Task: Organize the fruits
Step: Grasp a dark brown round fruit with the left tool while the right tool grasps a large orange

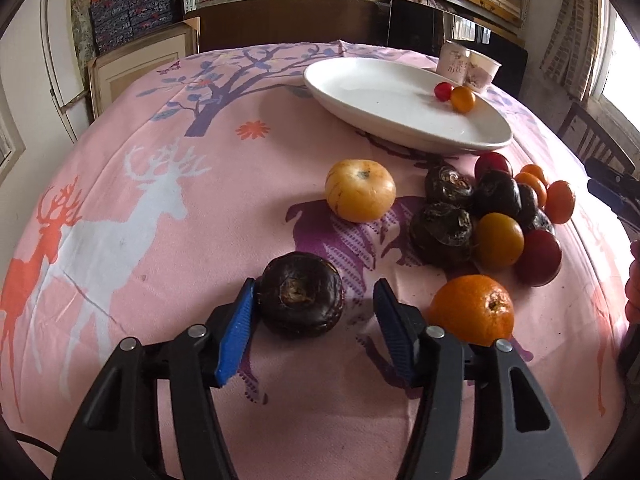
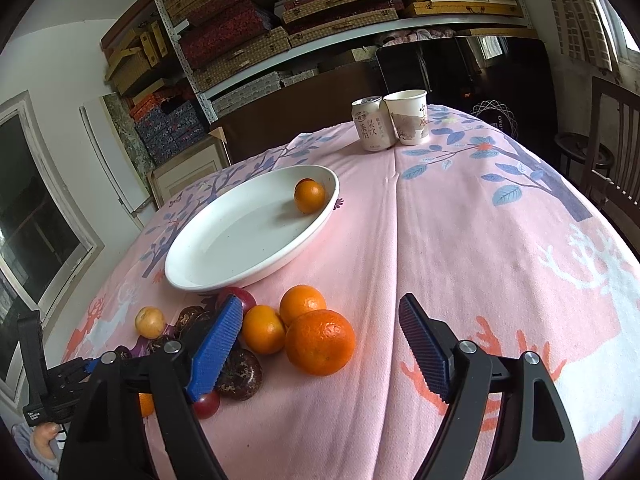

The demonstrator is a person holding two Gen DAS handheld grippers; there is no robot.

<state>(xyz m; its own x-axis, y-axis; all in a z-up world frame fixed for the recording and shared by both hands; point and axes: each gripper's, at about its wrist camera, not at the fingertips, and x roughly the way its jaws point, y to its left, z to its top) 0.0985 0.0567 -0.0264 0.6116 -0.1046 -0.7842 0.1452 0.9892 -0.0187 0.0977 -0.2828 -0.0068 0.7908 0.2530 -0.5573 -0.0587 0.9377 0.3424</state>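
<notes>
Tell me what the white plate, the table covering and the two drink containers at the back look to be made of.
White plate: likely glazed ceramic, possibly melamine; smooth, glossy, thick rolled rim.
Table covering: woven cloth, matte, with creases and a printed deer and tree pattern.
Can: looks like thin metal with a printed wrap and a pull-tab top.
Cup: apparently paper, matte, with a thin rolled lip.

Tablecloth point(image 1: 160, 264): matt pink woven cloth, printed deer. Plate point(image 1: 384, 116): glossy white glazed ceramic, smooth. Dark round fruit point(image 1: 300, 294): shiny, wrinkled skin. Orange point(image 2: 320, 342): dimpled, slightly glossy peel. Gripper pads point(image 2: 218, 350): ribbed blue plastic on matt black plastic arms. Cup point(image 2: 408, 116): matt paper.
</notes>
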